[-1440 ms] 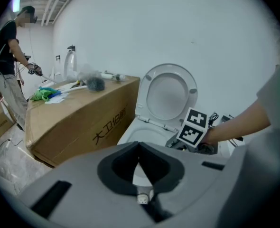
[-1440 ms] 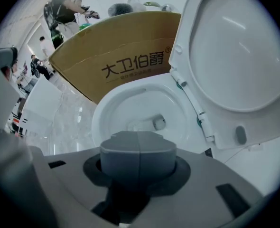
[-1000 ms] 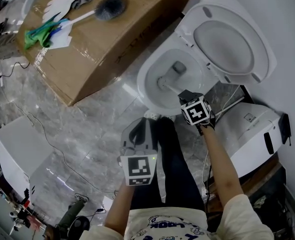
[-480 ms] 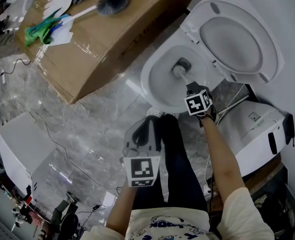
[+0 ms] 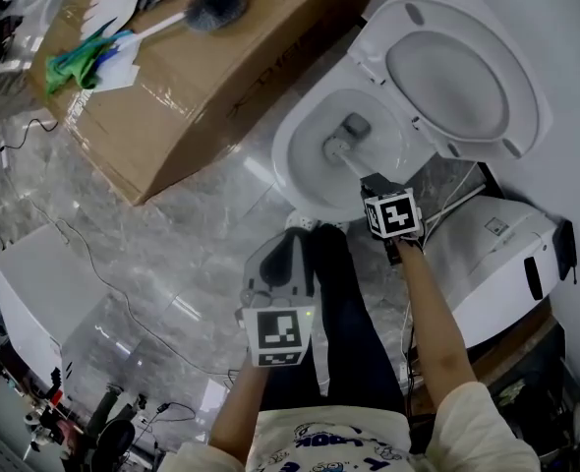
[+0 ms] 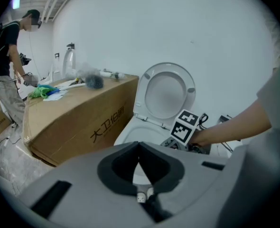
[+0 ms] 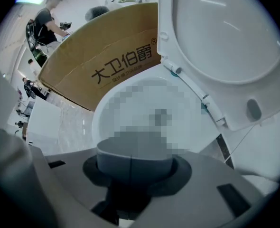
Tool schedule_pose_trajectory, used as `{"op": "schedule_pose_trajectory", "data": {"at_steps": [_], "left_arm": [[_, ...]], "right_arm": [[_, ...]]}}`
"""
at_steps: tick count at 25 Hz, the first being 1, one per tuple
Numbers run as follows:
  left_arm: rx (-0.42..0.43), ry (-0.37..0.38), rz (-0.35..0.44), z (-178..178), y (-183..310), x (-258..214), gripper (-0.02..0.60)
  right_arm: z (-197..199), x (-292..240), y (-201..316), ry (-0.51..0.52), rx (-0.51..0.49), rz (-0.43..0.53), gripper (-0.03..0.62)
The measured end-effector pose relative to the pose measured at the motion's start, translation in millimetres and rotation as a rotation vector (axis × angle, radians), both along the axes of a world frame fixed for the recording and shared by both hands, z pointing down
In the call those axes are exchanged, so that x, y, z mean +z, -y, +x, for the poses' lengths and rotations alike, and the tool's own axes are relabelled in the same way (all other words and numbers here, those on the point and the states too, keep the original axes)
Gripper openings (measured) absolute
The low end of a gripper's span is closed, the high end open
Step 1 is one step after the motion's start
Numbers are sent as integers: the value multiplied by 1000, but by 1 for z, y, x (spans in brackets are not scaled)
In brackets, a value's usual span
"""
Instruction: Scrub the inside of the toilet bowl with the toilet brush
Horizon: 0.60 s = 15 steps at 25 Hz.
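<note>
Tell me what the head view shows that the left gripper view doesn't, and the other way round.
Only the head view shows the toilet brush, with its head down inside the toilet bowl. Only the left gripper view shows a person standing beyond the cardboard box, and the left gripper with its jaws together. Both views show the right gripper, the raised toilet lid, the box, and the spare brush lying on it.

Grey hand-held grippers [image 5: 276, 254] [image 5: 374, 183], white printed shirt [image 5: 329, 444]

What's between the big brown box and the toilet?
Just bare grey marble floor. Nothing stands between the cardboard box and the toilet. The head view shows that strip best.
</note>
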<state>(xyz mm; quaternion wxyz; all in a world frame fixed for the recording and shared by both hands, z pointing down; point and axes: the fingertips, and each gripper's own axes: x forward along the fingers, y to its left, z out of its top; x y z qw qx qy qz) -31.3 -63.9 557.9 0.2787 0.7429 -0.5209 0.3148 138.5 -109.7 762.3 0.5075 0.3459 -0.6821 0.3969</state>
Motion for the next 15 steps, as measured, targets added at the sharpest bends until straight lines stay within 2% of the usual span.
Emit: {"op": "schedule_pose_trajectory", "data": {"at_steps": [4,6,10,15], "left_arm": [[9,-8,9,6,2,-3,3],[14,-9,14,7,4,-4,3],[17,-8,21,9,5,-7,3],[15,0,20,6,3,-8,3]], "right_arm": [[-14,-20,-18,123,-18,-29,167],[-15,-28,-26,141,-43,-39,167],[-5,-35,-36,102,-119,-61,167],[17,-26,-28,-25,-215,-36,167]]}}
